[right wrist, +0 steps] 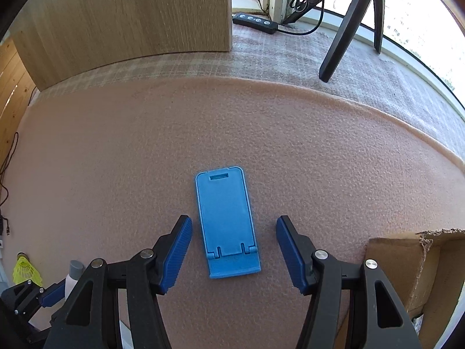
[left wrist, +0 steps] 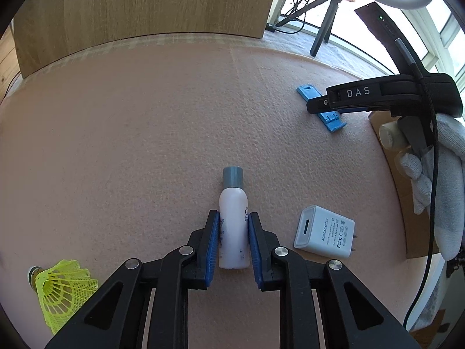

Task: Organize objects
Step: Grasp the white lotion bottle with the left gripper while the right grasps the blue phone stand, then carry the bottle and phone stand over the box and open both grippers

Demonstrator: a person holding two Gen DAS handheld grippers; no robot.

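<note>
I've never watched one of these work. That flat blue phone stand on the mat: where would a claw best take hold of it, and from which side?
Probably across its two long edges, coming down from above. The blue phone stand lies flat on the mat, narrower than it is long. The open right claw already straddles that width with room to spare on both sides.

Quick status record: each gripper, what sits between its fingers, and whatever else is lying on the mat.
left gripper: fingers closed on the white bottle, which lies on the pink mat
right gripper: open, fingers either side of the blue phone stand, not touching
also on mat: white AC adapter, yellow shuttlecock
cardboard box: at the right edge
</note>
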